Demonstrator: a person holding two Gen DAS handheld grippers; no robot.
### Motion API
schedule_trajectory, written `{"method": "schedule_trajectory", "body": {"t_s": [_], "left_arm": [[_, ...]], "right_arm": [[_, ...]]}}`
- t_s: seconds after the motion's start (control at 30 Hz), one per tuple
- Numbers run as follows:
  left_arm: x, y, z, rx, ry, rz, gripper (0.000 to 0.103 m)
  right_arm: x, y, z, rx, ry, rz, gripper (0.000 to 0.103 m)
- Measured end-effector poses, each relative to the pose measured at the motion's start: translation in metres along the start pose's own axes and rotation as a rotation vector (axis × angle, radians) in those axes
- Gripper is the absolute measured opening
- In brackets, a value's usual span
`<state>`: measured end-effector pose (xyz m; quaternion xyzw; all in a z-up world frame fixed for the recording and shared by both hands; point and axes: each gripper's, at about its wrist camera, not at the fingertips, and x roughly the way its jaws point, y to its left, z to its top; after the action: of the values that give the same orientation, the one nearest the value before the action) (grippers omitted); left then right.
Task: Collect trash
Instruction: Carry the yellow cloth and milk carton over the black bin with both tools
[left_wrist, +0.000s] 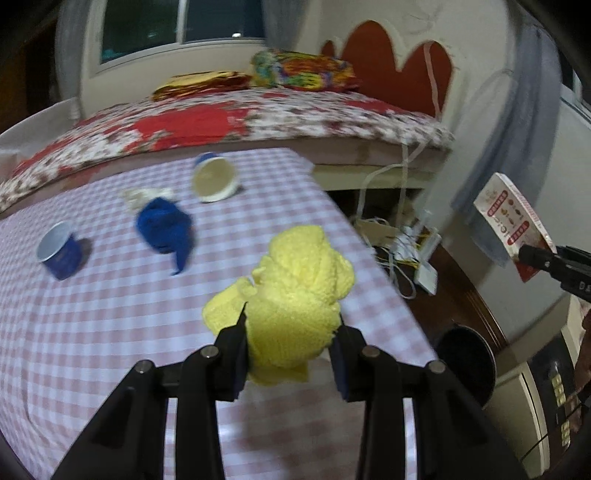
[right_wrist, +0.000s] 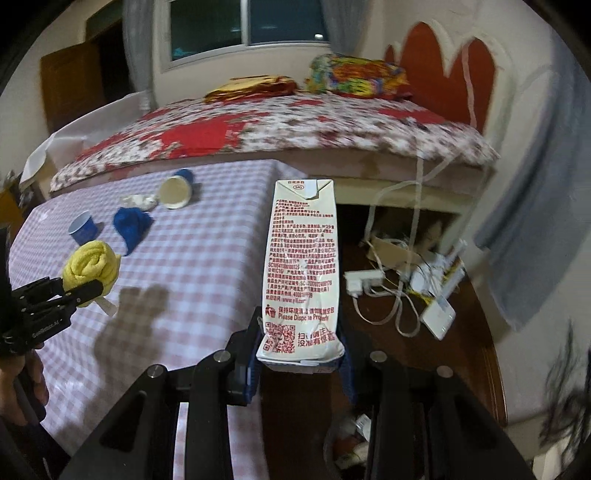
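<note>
My left gripper (left_wrist: 291, 332) is shut on a crumpled yellow cloth (left_wrist: 295, 291), held above the right part of the pink checked table (left_wrist: 110, 332). My right gripper (right_wrist: 301, 354) is shut on the base of a white milk carton (right_wrist: 301, 258) with red print, held past the table's right edge. The right wrist view shows the left gripper (right_wrist: 85, 291) with the yellow cloth (right_wrist: 90, 266) at far left. The carton (left_wrist: 513, 218) and right gripper (left_wrist: 532, 254) appear at the right of the left wrist view. A blue cloth (left_wrist: 164, 227), a blue paper cup (left_wrist: 61, 251), a tipped white cup (left_wrist: 214, 179) and a crumpled white scrap (left_wrist: 146, 195) lie on the table.
A dark bin (left_wrist: 467, 362) stands on the floor below the table's right edge; in the right wrist view the bin (right_wrist: 347, 443) holds scraps. Cables, a power strip (right_wrist: 364, 278) and a white box (right_wrist: 439, 317) lie on the floor. A bed with a floral cover (left_wrist: 221, 122) runs behind the table.
</note>
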<state>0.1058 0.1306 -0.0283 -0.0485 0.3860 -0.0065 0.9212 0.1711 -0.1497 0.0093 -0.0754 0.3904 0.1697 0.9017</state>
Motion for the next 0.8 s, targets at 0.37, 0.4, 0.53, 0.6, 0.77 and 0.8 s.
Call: {"method": "schedule_trajectory", "body": {"t_s": [0.37,0.4,0.53,0.6,0.77,0.8], "left_arm": [[0.014,-0.092,-0.001,0.141,0.034,-0.122,0.038],[0.015,-0.101,-0.002,0.153,0.040,-0.135,0.038],[0.019,-0.127,-0.006,0.190,0.056,-0.175,0.038],[0.021,-0.140,-0.008,0.207,0.064,-0.195,0.038],[0.027,-0.165,-0.014,0.245,0.090,-0.230,0.038],[0.029,-0.170,-0.015,0.252,0.097,-0.235,0.038]], "right_arm": [[-0.015,-0.072,-0.062,0.117,0.062,-0.072,0.037],[-0.016,-0.079,-0.068,0.127,0.070,-0.078,0.037],[-0.021,-0.096,-0.089,0.155,0.094,-0.102,0.037],[-0.023,-0.103,-0.099,0.170,0.103,-0.111,0.037],[-0.024,-0.117,-0.121,0.190,0.134,-0.129,0.037],[-0.022,-0.118,-0.123,0.189,0.140,-0.132,0.037]]}}
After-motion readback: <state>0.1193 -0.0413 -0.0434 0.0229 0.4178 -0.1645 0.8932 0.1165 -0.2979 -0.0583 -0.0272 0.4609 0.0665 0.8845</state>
